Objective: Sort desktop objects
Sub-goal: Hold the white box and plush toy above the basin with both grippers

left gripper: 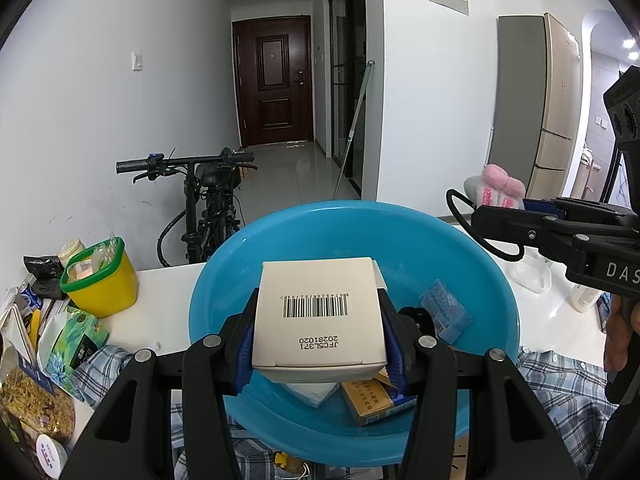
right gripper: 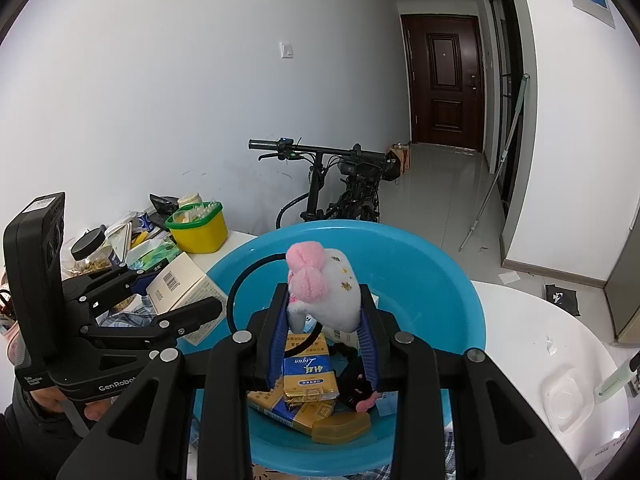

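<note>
Left wrist view: left tongs (left gripper: 320, 344) clenched on a white box (left gripper: 320, 316), blue pads (left gripper: 394, 354) pressed against its two side faces. The box hangs above the blue basin (left gripper: 496, 280), clear of the contents below. Its barcode face is turned up toward the camera; the barcode runs across the tongs, and the printed code reads upside down. The box looks near square, so no long axis can be told. Under it in the basin lie a yellow-and-blue carton (left gripper: 374, 400), a pale blue packet (left gripper: 444, 312) tilted against the wall, and something white, mostly hidden. The basin sits on a plaid cloth (left gripper: 568, 392) over the white surface (left gripper: 160, 320). To the left stand a yellow tub (left gripper: 104, 284) with a green rim and snack bags (left gripper: 72, 340). The right tongs (left gripper: 496, 222) reach in from the right, over the basin rim, with a pink-and-white plush (left gripper: 496, 190) at their tip.

Right wrist view: right tongs (right gripper: 324, 328) clenched on the pink-and-white plush (right gripper: 324, 288), held over the blue basin (right gripper: 460, 308). Its long axis runs along the fingers, pink end pointing away from the camera and slightly left. A black band (right gripper: 244, 280) loops from it. Below lie yellow-and-blue cartons (right gripper: 308, 368) and an amber case (right gripper: 340, 428). The left tongs (right gripper: 168, 292) enter from the left, gripping the white box (right gripper: 180, 280) at the basin's left edge.
</note>
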